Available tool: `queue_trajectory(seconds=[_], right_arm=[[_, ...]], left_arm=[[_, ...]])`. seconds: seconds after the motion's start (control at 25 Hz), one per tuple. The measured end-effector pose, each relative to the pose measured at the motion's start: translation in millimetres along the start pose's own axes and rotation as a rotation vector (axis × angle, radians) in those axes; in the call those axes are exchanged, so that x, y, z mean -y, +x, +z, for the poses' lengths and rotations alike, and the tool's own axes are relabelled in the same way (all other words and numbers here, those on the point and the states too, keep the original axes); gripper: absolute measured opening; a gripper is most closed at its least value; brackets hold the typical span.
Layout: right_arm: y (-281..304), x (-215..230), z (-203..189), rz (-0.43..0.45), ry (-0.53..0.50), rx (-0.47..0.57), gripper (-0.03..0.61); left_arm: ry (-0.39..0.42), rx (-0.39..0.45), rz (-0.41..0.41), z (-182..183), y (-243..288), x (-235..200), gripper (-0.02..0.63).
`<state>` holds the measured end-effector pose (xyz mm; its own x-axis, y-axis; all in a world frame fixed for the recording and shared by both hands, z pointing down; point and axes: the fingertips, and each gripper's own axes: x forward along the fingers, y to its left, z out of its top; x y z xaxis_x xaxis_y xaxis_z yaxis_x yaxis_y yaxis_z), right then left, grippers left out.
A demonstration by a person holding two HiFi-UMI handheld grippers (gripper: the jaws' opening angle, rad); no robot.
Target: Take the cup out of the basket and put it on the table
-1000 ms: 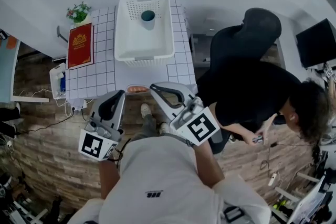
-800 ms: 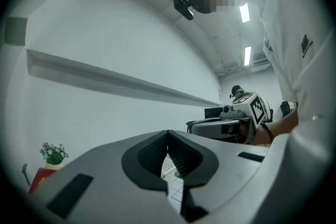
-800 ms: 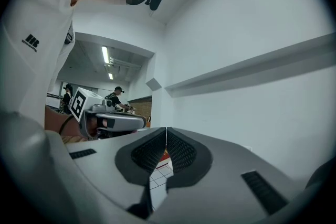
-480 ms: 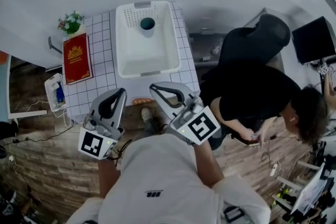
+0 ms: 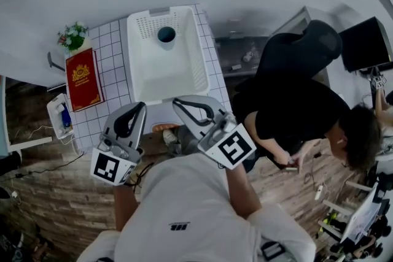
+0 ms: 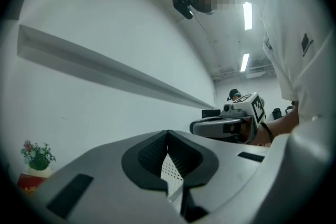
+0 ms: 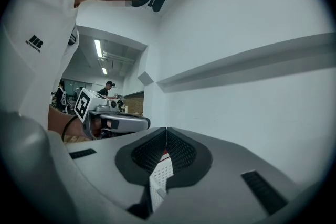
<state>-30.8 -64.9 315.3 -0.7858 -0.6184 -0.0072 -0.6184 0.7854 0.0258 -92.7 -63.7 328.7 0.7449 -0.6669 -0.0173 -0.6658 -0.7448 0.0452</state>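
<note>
dim, greyish pictures with strong fisheye warping, dark rounded corners, glaring ceiling strips.

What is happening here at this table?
A person holds a gripper in each hand before a tiled table. Both the left gripper and the right gripper are shut and empty, short of the white basket. The dark cup stands inside the basket, at its far end, not yet touched.

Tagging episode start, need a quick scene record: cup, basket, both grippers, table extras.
cup: dark, upright, inside the basket near its far end
basket: white, on the tiled table
left gripper: fingers together, empty, well short of the cup
right gripper: fingers together, empty, well short of the cup
extras: red book and potted flowers, left of the basket
task: cup not yet taken out
</note>
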Motion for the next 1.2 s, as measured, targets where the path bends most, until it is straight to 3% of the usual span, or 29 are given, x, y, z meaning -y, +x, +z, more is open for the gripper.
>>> queue_trajectory(seconds=[0.44, 0.68, 1.2], right_arm=[[42, 58, -8, 0.043, 0.015, 0.001, 0.012], [58, 93, -49, 0.074, -0.113, -0.262, 0.012], [105, 155, -82, 0.140, -0.174, -0.397, 0.014]], left_arm=[[0.001, -0.011, 0.030, -5, 52, -46, 0.011], [-0.009, -0.016, 0.044, -4, 74, -64, 0.011], [-0.038, -0.061, 0.102, -20, 112, -92, 0.010]])
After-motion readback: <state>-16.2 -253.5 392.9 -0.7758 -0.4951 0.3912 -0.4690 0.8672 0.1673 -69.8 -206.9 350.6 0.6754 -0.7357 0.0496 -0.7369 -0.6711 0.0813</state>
